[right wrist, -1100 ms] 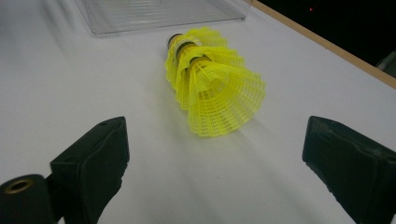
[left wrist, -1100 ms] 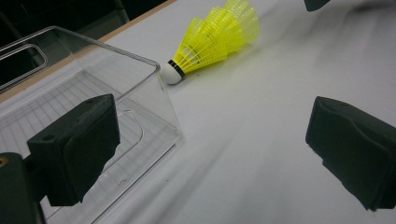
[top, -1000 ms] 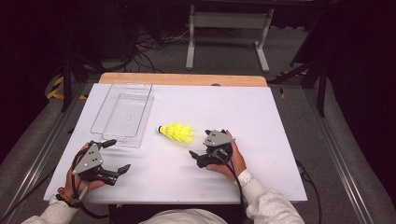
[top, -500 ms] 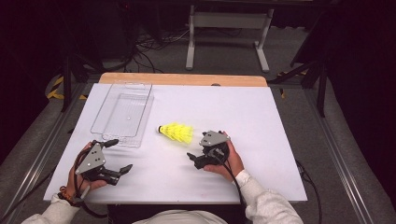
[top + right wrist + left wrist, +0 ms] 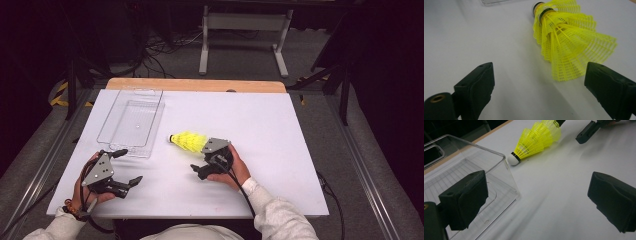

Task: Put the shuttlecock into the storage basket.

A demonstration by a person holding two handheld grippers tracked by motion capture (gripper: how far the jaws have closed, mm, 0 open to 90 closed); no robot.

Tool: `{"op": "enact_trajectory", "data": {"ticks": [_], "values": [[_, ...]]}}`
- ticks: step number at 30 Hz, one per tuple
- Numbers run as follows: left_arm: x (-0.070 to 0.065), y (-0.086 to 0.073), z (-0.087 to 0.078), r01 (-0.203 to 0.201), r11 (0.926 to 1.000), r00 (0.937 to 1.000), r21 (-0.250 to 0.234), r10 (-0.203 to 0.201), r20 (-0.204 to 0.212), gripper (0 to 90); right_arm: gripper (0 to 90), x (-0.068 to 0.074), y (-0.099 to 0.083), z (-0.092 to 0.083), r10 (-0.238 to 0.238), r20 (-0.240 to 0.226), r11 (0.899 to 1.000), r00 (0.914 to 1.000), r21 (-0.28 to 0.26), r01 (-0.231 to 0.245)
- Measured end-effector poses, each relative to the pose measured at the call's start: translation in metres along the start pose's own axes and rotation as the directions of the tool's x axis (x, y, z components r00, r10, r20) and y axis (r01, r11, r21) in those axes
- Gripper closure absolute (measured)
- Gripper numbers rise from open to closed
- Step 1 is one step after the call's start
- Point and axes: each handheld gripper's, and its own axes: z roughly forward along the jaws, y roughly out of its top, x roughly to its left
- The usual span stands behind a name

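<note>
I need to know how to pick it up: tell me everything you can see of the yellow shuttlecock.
The yellow shuttlecock looks like several nested plastic ones: flared mesh skirts, black bands, a white rounded cap. It lies on its side on the white table, cap toward the clear tray but apart from it. The right gripper stands open at its skirt end, not gripping.

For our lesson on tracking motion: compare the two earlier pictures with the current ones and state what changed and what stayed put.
The right gripper has crept toward the yellow shuttlecocks, jaws open, not yet gripping. The left gripper barely shifted and remains open. The shuttlecocks and the clear tray lie where they were.
</note>
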Motion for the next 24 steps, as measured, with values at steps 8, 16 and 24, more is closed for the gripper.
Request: {"op": "enact_trajectory", "data": {"ticks": [8, 16, 24], "values": [[0.0, 0.0, 0.0, 0.002, 1.0, 1.0, -0.003, -0.002, 0.0, 4.1, 13.7, 0.005, 0.009, 0.016, 0.026, -0.032, 1.0, 0.9992, 0.016, -0.025], [0.0, 0.0, 0.0, -0.001, 1.0, 1.0, 0.004, 0.001, -0.001, 4.1, 16.7, 0.009, 0.018, 0.028, 0.047, -0.049, 0.999, 0.9977, 0.015, -0.047], [0.0, 0.0, 0.0, 0.005, 1.0, 1.0, 0.002, -0.005, -0.001, 4.6, 21.4, 0.011, 0.026, 0.037, 0.094, -0.018, 0.996, 0.9954, -0.006, -0.094]]}}
